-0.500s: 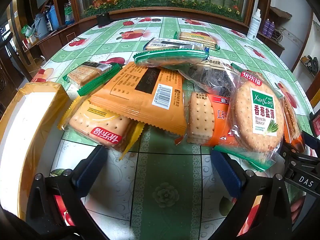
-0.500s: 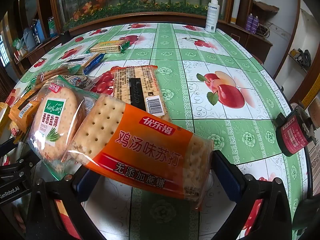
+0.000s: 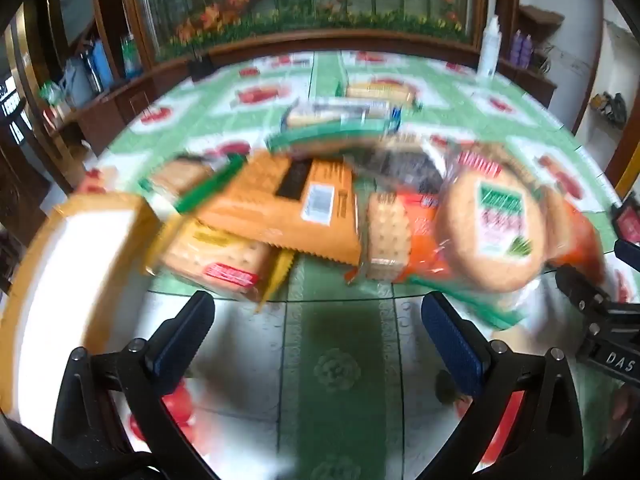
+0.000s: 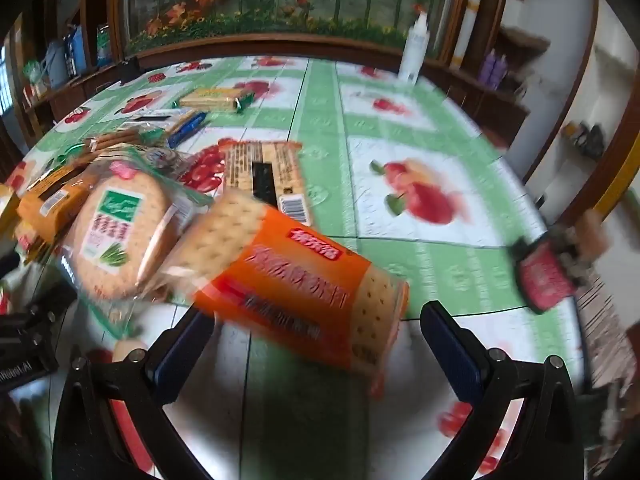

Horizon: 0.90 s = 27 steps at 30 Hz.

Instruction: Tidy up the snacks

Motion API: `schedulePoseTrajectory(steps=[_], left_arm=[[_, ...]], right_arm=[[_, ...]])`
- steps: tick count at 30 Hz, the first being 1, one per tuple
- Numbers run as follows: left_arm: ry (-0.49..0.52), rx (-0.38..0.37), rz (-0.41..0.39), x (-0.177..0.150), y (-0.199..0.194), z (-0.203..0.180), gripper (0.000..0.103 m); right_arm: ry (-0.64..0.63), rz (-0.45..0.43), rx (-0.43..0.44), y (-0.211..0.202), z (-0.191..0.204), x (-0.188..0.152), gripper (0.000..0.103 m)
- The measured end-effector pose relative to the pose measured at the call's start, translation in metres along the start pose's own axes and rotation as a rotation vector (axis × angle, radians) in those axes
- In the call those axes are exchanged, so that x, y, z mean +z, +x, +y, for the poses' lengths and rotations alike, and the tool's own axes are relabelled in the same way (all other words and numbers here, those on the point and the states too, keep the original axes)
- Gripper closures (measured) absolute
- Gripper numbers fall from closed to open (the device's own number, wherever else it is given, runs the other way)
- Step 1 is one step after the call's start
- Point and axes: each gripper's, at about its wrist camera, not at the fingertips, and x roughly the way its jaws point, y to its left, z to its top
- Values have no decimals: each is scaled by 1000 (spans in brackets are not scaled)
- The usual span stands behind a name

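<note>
Several cracker and biscuit packs lie heaped on the fruit-print table (image 3: 336, 364). In the left wrist view an orange flat pack (image 3: 292, 208) rests on a yellow cracker pack (image 3: 216, 258), with a round-biscuit bag (image 3: 494, 228) to the right. My left gripper (image 3: 316, 328) is open just short of the heap, nothing between its fingers. In the right wrist view an orange soda-cracker pack (image 4: 296, 284) lies slanted in front of my right gripper (image 4: 316, 328), which is open; the pack's near corner reaches between the fingertips without touching the pads. The round-biscuit bag (image 4: 120, 232) sits left of it.
A yellow-rimmed white box (image 3: 68, 296) stands at the left. More packs (image 4: 214, 98) lie farther back. A white bottle (image 4: 416, 46) stands at the far edge. A red-labelled device (image 4: 546, 276) sits at the right table edge. Bare tablecloth spreads to the right (image 4: 420, 196).
Both views are now motion-blurred and the scene has shifted slightly. The orange soda-cracker pack sits a little higher and more slanted in the right wrist view. Both grippers stay wide open.
</note>
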Motion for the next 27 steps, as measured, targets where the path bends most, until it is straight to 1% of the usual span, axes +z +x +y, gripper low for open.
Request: schedulePoseTrajectory(steps=[1,2,6,9,12,14,17,21,27], left_arm=[[-6,-7,-13,-1,-3,4,0],[-16,-7,-43,1,-14,9,0],[-28,-3,-113,9,-42,21,0],[-32,-3,-138,13,-55,28,0],[-29,-14,-165,18,-63,28,0],[-24,-22,-172,14,-68,25,0],[-28,-54,-162,11,-69,21,0],[-15,-63,-152,9,-65,14,0],[-3,-70,-152,7,-62,4,0]], right_arm=[[-5,-15,0,-8,-1,-1,0],[0,-25,4,-14,-4,0,0],[21,-54,52,-36,-9,2,0],[23,-77,90,-49,-9,0,0],[21,-86,93,-54,-5,-1,0],[31,-87,109,-57,-5,-2,0],[43,-92,138,-60,-4,-3,0],[32,-97,122,-64,-1,-5,0],[41,-87,124,-63,-7,-8,0]])
